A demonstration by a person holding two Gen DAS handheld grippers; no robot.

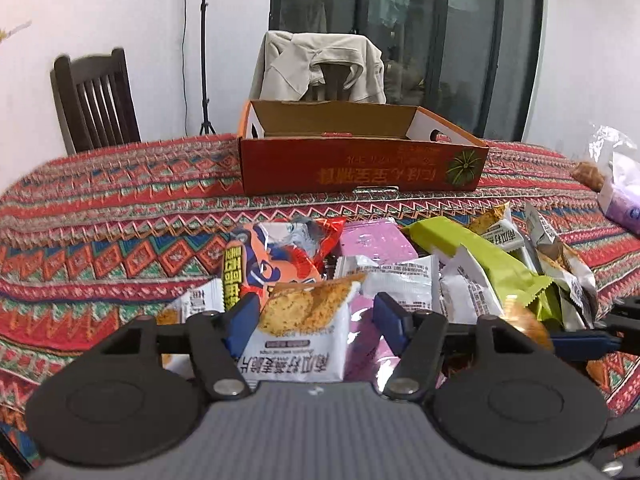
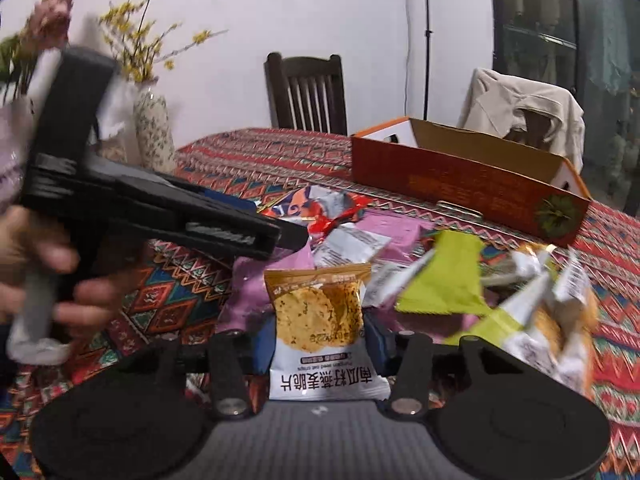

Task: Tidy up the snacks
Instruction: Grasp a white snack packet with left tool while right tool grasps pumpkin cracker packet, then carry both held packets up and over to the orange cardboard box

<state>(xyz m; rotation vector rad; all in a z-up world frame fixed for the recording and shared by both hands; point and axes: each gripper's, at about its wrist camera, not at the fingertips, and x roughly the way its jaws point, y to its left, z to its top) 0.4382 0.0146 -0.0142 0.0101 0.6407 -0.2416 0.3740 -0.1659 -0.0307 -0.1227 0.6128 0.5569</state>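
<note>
A red, blue and green zigzag-patterned cloth (image 1: 120, 216) covers the surface; the box (image 1: 360, 168) is orange-red; one packet (image 1: 480, 252) is lime green.

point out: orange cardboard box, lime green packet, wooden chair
orange cardboard box (image 1: 360, 168): left wrist view, front wall.
lime green packet (image 2: 448, 280): right wrist view, middle of wrapper.
wooden chair (image 2: 306, 96): right wrist view, slatted backrest.

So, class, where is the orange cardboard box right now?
In the left wrist view, the orange cardboard box sits centre on the patterned tablecloth, beyond the snack pile.
</note>
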